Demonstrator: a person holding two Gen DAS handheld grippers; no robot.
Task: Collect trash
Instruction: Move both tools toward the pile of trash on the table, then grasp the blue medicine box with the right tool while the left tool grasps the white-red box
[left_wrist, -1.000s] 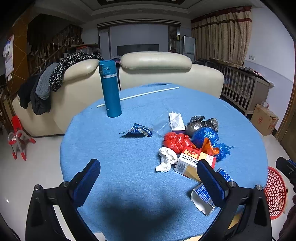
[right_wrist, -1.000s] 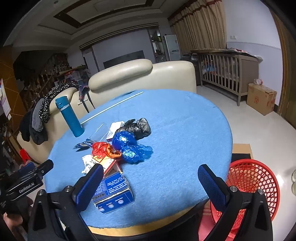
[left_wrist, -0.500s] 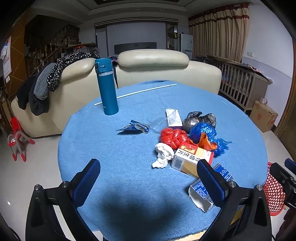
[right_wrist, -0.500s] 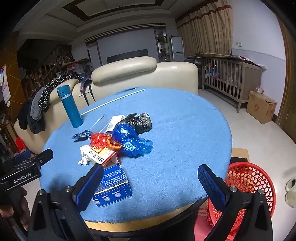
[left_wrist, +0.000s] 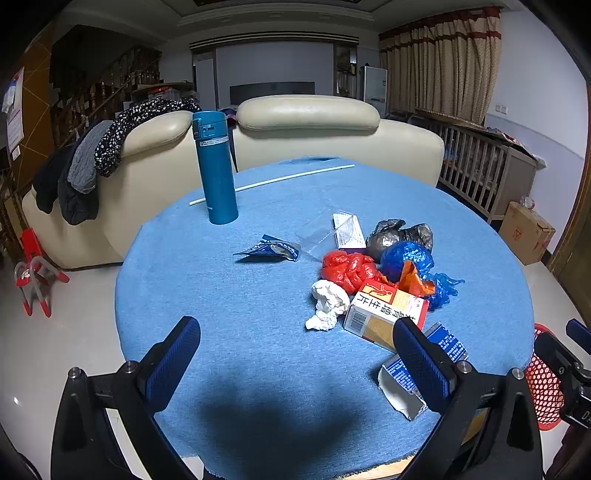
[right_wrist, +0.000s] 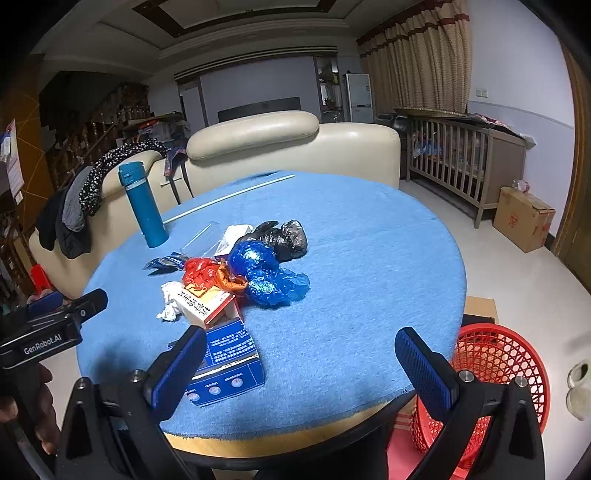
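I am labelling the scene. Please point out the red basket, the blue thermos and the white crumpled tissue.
red basket (right_wrist: 495, 363), right wrist view, on its mesh wall.
blue thermos (left_wrist: 218, 181), left wrist view, mid body.
white crumpled tissue (left_wrist: 327, 302), left wrist view, centre.

Left gripper (left_wrist: 295, 365) above near edge of round blue table (left_wrist: 229, 302), fingers wide apart, nothing between them. Ahead of right finger (left_wrist: 421, 363): orange-white carton (left_wrist: 384, 312), crumpled white tissue (left_wrist: 327, 304) touching its left end. Blue box (left_wrist: 413, 369) partly hidden behind right finger. Beyond carton: red bag (left_wrist: 347, 269), blue bag (left_wrist: 410, 258), grey-black bag (left_wrist: 402, 234). Teal flask (left_wrist: 216, 168) upright, far ahead between fingers. Red basket (left_wrist: 545, 384) right of right finger.
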